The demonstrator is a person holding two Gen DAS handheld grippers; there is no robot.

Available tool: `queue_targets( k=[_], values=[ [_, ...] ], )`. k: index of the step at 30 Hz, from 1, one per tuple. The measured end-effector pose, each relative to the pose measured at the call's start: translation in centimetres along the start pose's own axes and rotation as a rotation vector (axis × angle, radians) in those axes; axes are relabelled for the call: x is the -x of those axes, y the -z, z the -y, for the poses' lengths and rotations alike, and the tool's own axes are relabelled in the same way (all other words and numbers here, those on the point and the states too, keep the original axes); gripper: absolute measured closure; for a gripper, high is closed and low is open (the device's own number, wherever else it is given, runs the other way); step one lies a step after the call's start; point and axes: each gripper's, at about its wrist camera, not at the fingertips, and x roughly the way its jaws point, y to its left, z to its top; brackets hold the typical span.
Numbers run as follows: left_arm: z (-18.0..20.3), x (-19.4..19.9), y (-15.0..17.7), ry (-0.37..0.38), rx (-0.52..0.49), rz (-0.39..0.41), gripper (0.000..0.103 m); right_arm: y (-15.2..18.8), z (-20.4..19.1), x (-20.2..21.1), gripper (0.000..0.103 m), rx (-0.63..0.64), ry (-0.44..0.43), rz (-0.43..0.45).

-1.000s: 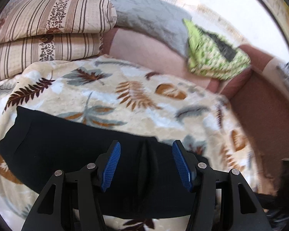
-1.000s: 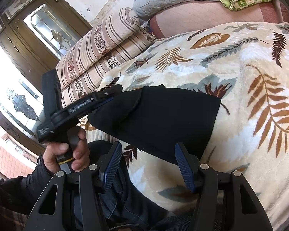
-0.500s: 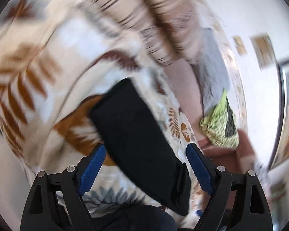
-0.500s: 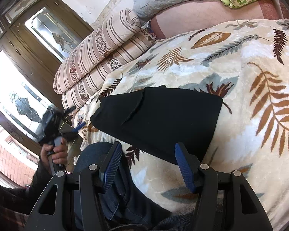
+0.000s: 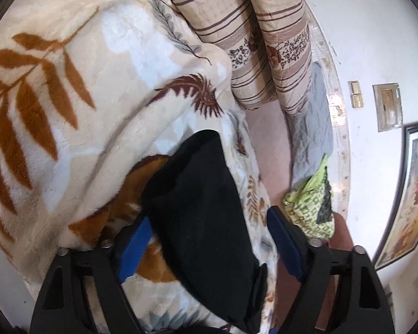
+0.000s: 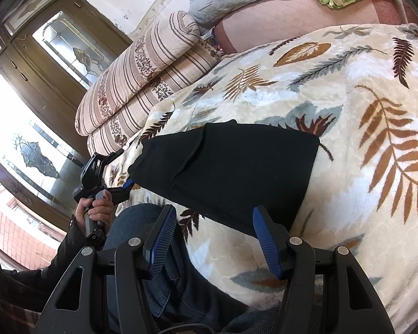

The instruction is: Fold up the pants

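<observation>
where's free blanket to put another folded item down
Bare leaf-print blanket lies right of the folded black pants and behind them, up to the pink cushion. Crowded: striped bedding at the back left, the left hand-held gripper at the pants' left end.

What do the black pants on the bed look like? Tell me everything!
The black pants look like soft, plain dark fabric, folded into a flat, thick packet with a visible layered edge. They lie on the leaf-patterned blanket near the bed's edge. The left gripper has open jaws on either side of one end; its pads are not pressing.
</observation>
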Motion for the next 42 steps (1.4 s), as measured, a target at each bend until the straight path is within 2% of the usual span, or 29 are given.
queue_targets(
  k=[1,2,4,6,7,9,12,15,17,20,23,26,31,32,34,38,42],
  values=[
    [-0.1,0.1,0.2,-0.010,0.006,0.006,0.041,0.0,0.0,0.0,0.044,-0.001,0.000,0.000],
    [-0.6,0.2,0.2,-0.043,0.023,0.019,0.061,0.0,0.1,0.0,0.044,-0.002,0.000,0.000],
    [-1.2,0.3,0.1,-0.081,0.039,0.013,0.086,0.0,0.1,0.1,0.044,-0.003,0.001,0.001],
    [-1.4,0.6,0.2,-0.087,0.039,0.014,0.091,0.0,0.1,0.1,0.044,-0.003,0.001,0.002],
    [-0.7,0.8,0.5,-0.115,0.001,0.024,0.093,0.0,0.1,0.1,0.044,-0.004,0.000,0.003],
    [1.7,1.2,1.1,-0.178,-0.111,0.048,0.094,0.0,0.1,0.2,0.044,-0.008,-0.002,0.006],
    [7.3,1.9,3.1,-0.214,-0.374,0.094,0.095,0.0,0.3,0.2,0.044,-0.020,-0.002,0.011],
    [13.3,2.1,6.8,-0.147,-0.644,0.074,0.095,0.1,0.5,0.4,0.044,-0.026,-0.008,0.021],
    [16.2,1.6,9.7,-0.083,-0.756,0.011,0.095,0.1,0.5,0.6,0.044,-0.031,-0.010,0.028],
    [18.4,0.6,12.8,-0.038,-0.812,-0.077,0.095,0.1,0.7,0.7,0.044,-0.037,-0.015,0.038],
    [19.6,-0.9,15.0,-0.023,-0.808,-0.146,0.095,0.1,0.8,1.0,0.044,-0.041,-0.013,0.053],
    [20.6,-2.2,16.9,-0.016,-0.800,-0.196,0.095,0.3,1.3,1.8,0.044,-0.070,0.002,0.103],
    [23.7,-4.4,19.4,0.032,-0.865,-0.272,0.095,0.4,3.3,3.2,0.043,-0.190,0.043,0.201],
    [24.5,-4.9,20.8,0.042,-0.888,-0.295,0.095,0.5,3.8,3.5,0.043,-0.220,0.053,0.220],
    [24.7,-6.7,21.3,0.051,-0.898,-0.332,0.095,0.7,4.8,4.1,0.043,-0.284,0.069,0.259],
    [24.6,-10.3,23.9,0.005,-0.925,-0.386,0.095,1.2,6.7,5.3,0.042,-0.388,0.073,0.323],
    [22.9,-13.7,25.5,-0.076,-0.909,-0.456,0.095,1.3,7.3,5.5,0.042,-0.411,0.065,0.337]
  ],
)
